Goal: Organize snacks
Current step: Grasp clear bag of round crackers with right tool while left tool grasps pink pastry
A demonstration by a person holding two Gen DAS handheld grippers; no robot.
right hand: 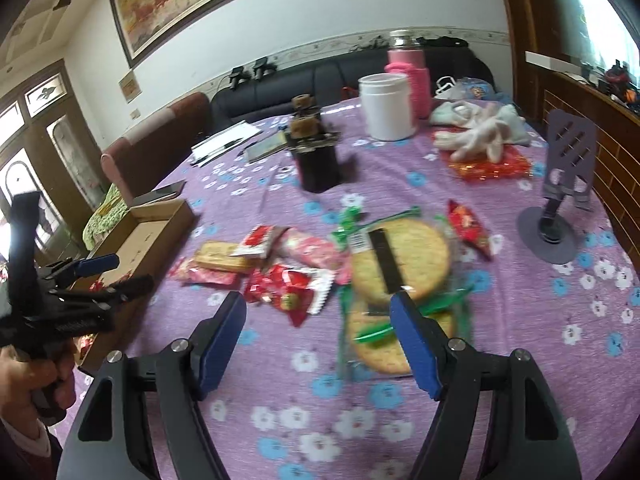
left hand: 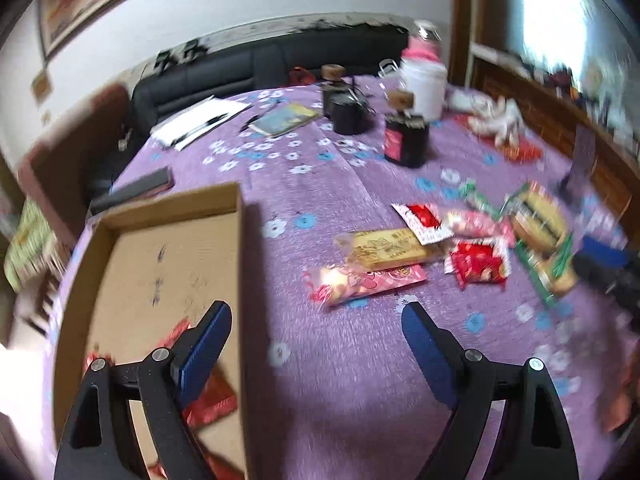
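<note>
A shallow cardboard box (left hand: pixel 160 248) lies on the purple cloth at the left, with red snack packets (left hand: pixel 208 396) in its near end. My left gripper (left hand: pixel 316 312) is open and empty, its left finger over the box's right wall. A pile of snacks lies right of it: a pink packet (left hand: pixel 364 280), a tan biscuit pack (left hand: pixel 384 248), a red packet (left hand: pixel 478 264). My right gripper (right hand: pixel 318 300) is open and empty, just short of the red packet (right hand: pixel 288 284) and beside the round cracker packs (right hand: pixel 400 260). The box also shows in the right wrist view (right hand: pixel 140 240).
Dark jars (right hand: pixel 316 160), a white tub (right hand: pixel 386 106), a pink flask (right hand: pixel 408 76), white gloves (right hand: pixel 476 136) and a purple phone stand (right hand: pixel 560 184) stand at the back and right of the table. Papers and a book (left hand: pixel 284 118) lie at the far left. A black sofa (left hand: pixel 248 68) runs behind.
</note>
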